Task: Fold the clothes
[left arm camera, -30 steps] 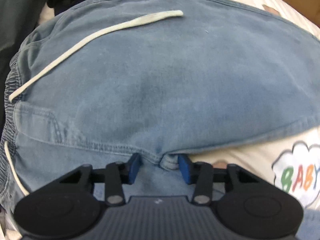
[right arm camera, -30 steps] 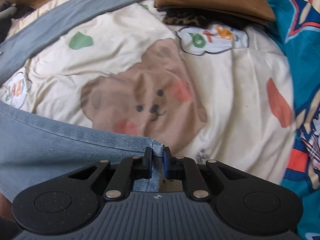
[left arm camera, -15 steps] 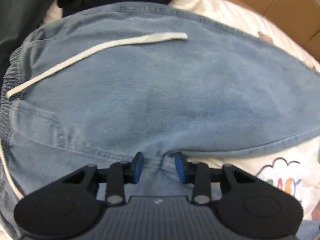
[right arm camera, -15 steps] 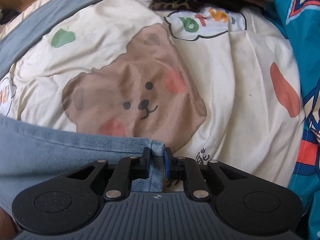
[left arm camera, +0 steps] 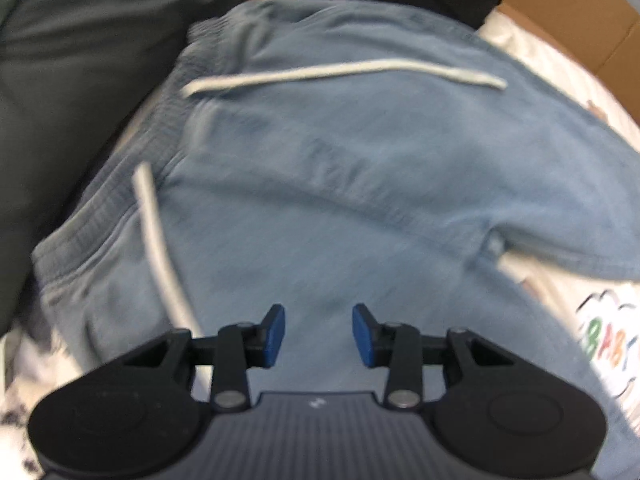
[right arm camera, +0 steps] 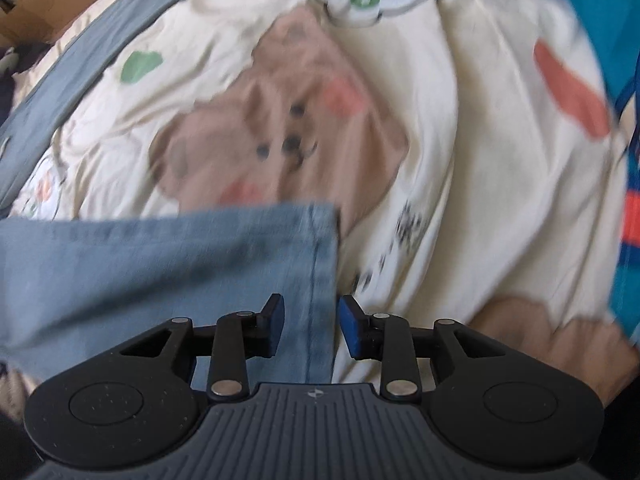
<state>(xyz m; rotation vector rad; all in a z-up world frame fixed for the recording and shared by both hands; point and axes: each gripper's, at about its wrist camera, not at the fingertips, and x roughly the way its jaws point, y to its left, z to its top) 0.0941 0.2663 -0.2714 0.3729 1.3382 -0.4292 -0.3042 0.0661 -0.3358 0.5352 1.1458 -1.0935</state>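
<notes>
Denim trousers, light blue with a white drawstring (left arm camera: 344, 74), lie spread on the cream cartoon-bear bedsheet (right arm camera: 460, 140). The right gripper (right arm camera: 311, 326) has just been opening, hem corner (right arm camera: 316, 240) loose between its jaws; the left gripper (left arm camera: 319, 334) hangs open above the seat, gripping nothing. Release step, I'd say. Next: choose fresh edges to pinch for another fold.
</notes>
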